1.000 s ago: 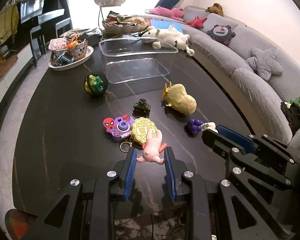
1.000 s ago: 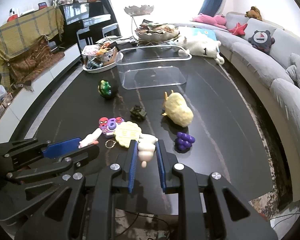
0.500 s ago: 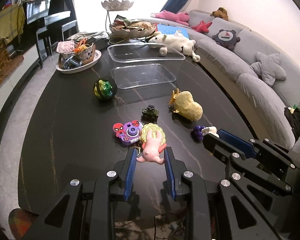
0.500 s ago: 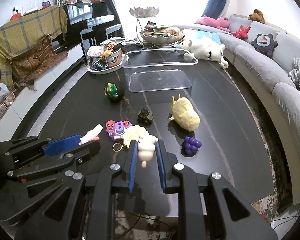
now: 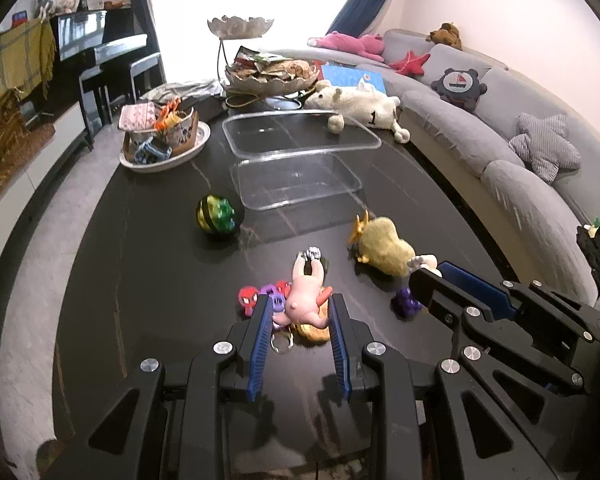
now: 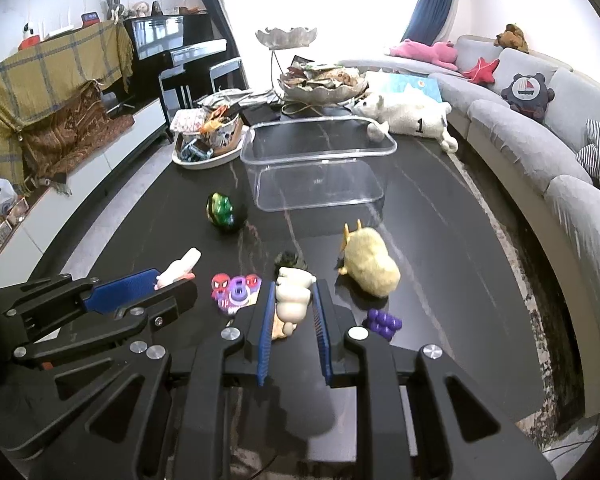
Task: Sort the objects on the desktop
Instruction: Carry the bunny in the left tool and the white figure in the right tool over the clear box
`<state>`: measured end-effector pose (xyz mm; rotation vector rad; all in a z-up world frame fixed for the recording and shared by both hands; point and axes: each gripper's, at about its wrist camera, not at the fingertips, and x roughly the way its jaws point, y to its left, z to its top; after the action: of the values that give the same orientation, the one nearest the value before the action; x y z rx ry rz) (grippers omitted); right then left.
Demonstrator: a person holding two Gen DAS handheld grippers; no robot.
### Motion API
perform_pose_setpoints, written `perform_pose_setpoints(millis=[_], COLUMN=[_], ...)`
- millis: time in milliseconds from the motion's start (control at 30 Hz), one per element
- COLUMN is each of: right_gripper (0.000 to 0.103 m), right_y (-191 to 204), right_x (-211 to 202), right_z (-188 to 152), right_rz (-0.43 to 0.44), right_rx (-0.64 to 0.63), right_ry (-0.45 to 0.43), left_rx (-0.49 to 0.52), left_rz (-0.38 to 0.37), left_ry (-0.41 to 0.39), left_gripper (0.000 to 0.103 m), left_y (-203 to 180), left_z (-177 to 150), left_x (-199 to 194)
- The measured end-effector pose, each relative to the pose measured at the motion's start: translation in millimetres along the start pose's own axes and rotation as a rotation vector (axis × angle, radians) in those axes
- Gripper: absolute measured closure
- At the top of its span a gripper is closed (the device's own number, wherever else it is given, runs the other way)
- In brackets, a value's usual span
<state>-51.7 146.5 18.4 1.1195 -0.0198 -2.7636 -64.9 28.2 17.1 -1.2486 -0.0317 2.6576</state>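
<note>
The left claw (image 5: 300, 312) is clamped on a pink rubbery animal figure (image 5: 306, 294), whose arms reach forward past the blue ribbed pads (image 5: 260, 332); the figure hangs clear of the dark marbled counter (image 5: 148, 272). The right claw (image 6: 294, 304) grips a cream-white soft figure (image 6: 293, 294) between its own blue pads, also lifted off the surface.

Beneath and just beyond the left claw lies a cluster of flat charms: a red-and-purple spider-mask keychain piece (image 6: 236, 286) and a golden round embossed medallion (image 5: 312, 330), touching one another. A small dark green toy tank (image 6: 290, 258) sits just behind the cream figure in the right wrist view. To the right rest a yellow plush creature with orange horns (image 6: 368, 266) and, nearer, a purple bunch of toy grapes (image 6: 382, 320), close together but apart. A glossy green-and-yellow ball (image 5: 219, 216) stands alone farther back on the left. Behind it sits a clear rectangular plastic bin (image 5: 296, 172), holding nothing visible. A white plush polar bear marked with a number (image 5: 360, 104) lies past the bin at the counter's far edge, beside a grey curved sofa (image 5: 500, 152).
</note>
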Motion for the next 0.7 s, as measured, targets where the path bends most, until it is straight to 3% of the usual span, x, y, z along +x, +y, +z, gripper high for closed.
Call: perform_pose_setpoints(millis=[400,700], right_gripper=[0.086,0.086], right_y=[-18.0,-26.4], right_x=[13.7,40.7], right_z=[53.3,95.0], right_rz=[0.009,0.024], right_rx=[0.025,0.004], right_ry=[-0.054,-0.044], left_rx=[0.02,0.008], left_rz=[0.022,0.025], left_ry=[-0.043,-0.05], left_gripper=[0.079,0.079], left_y=[-6.9,0.1], left_z=[60.2,101.3], left_x=[11.8,33.9])
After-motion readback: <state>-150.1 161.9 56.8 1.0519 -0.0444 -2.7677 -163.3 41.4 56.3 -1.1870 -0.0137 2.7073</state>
